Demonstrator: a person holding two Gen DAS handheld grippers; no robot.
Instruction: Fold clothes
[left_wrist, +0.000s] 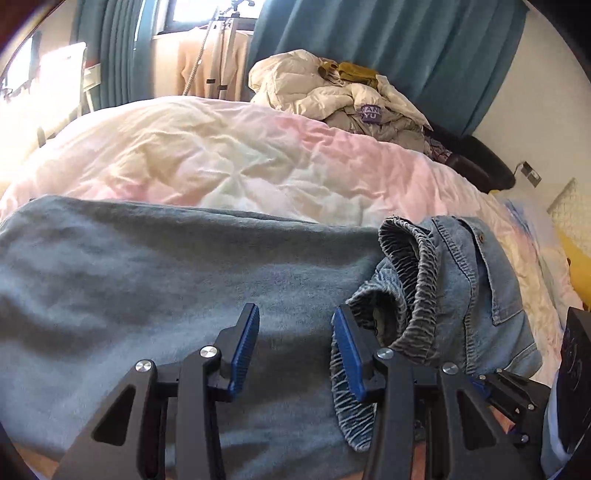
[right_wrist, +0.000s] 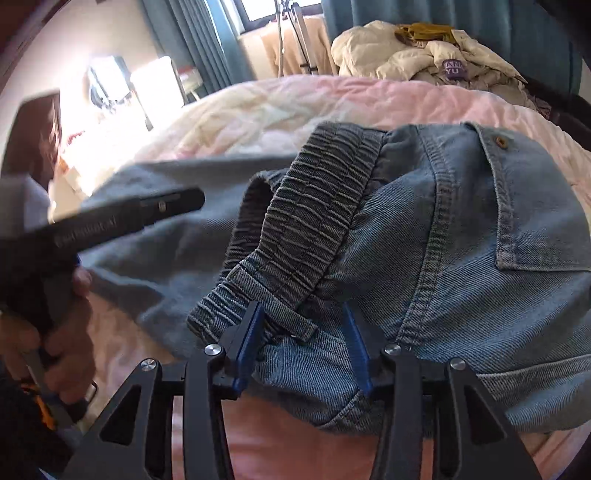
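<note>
Right gripper (right_wrist: 303, 347) at bottom centre, jaws wide, straddling the jeans (right_wrist: 424, 258) at the waistband (right_wrist: 303, 218), nothing pinched yet. Left gripper (left_wrist: 295, 347) wide too, low centre of its view, over the grey top (left_wrist: 166, 280) with the jeans bunched at its right. Risk: closing now could catch only the belt loop, and the crumpled denim may drag the top askew across the quilt (left_wrist: 221, 155).

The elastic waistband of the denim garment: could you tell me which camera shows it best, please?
The right wrist view: the elastic waistband lies broad and central, just beyond the open right gripper. The left wrist view shows it bunched at the right, partly hidden behind a finger of the open left gripper.
</note>
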